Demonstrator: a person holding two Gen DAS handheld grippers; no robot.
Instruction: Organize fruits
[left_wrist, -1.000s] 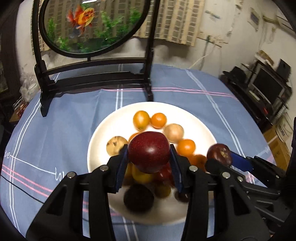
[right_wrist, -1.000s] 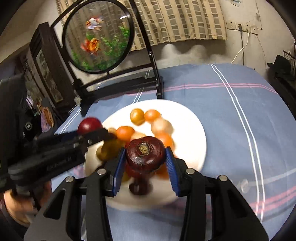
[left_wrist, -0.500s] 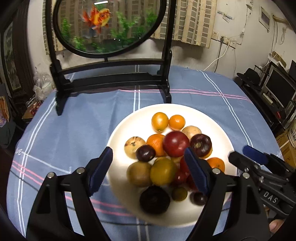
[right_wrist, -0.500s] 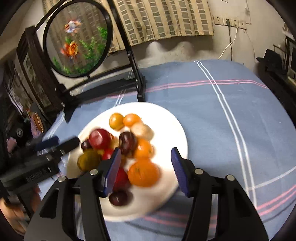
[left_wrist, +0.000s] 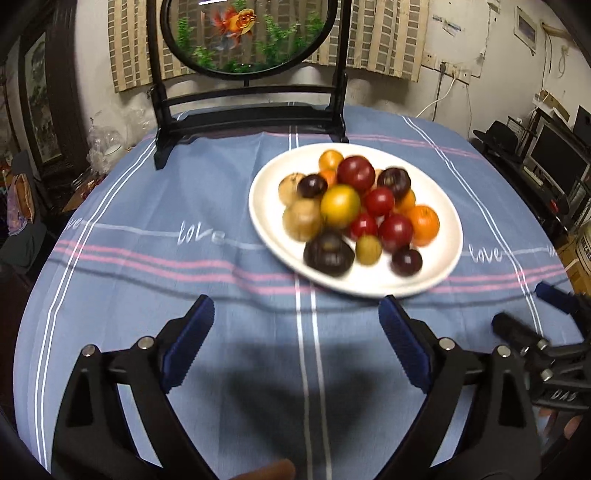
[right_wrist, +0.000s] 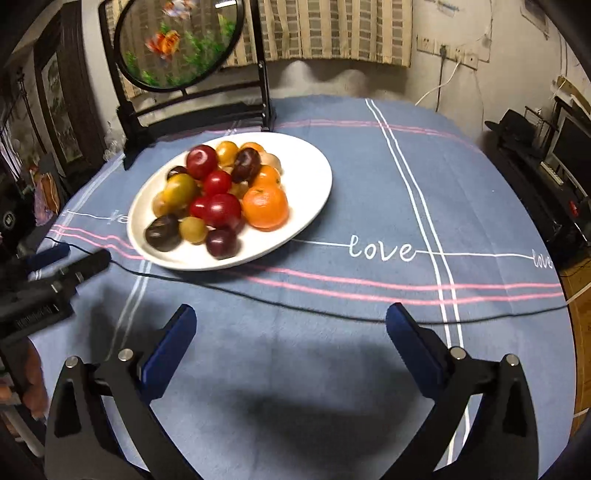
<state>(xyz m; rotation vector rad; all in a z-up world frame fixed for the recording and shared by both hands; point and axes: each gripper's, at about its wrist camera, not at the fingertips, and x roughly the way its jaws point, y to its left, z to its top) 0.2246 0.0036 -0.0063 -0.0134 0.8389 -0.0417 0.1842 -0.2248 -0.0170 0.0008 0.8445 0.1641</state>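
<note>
Both wrist views, 1 moment. The left gripper (left_wrist: 295, 325) hangs over bare tablecloth (left_wrist: 147, 266) near the table's front edge, its jaws spread wide and holding nothing; its blue pads (left_wrist: 186, 341) frame only cloth. The right gripper (right_wrist: 291, 332) is likewise spread wide and empty, above the cloth at the front edge. Each tool shows at the margin of the other's view — the right gripper at the lower right of the left view, the left gripper at the left edge of the right view.

The fruits (left_wrist: 354, 214) lie heaped on a white plate (left_wrist: 436, 266), which sits on the blue striped tablecloth toward the table's far side, well apart from both grippers. The heap includes a large red plum (right_wrist: 201, 160) on top at the back, a dark purple plum (right_wrist: 246, 164) just beside it, a yellow-green fruit (left_wrist: 340, 206) near the middle, small red fruits (right_wrist: 218, 208), an orange mandarin (right_wrist: 265, 206) at the plate's right side, and a dark fruit (left_wrist: 328, 254) toward the plate's near rim. Some fruits are blurred in the left view.

Behind the plate, at the table's far edge, stands a black frame (left_wrist: 251, 114) carrying a round goldfish panel (left_wrist: 245, 35). A thin black cable (right_wrist: 332, 312) crosses the cloth between the plate and the right gripper. The word "love" (right_wrist: 380, 250) is stitched into the cloth to the right of the plate.
</note>
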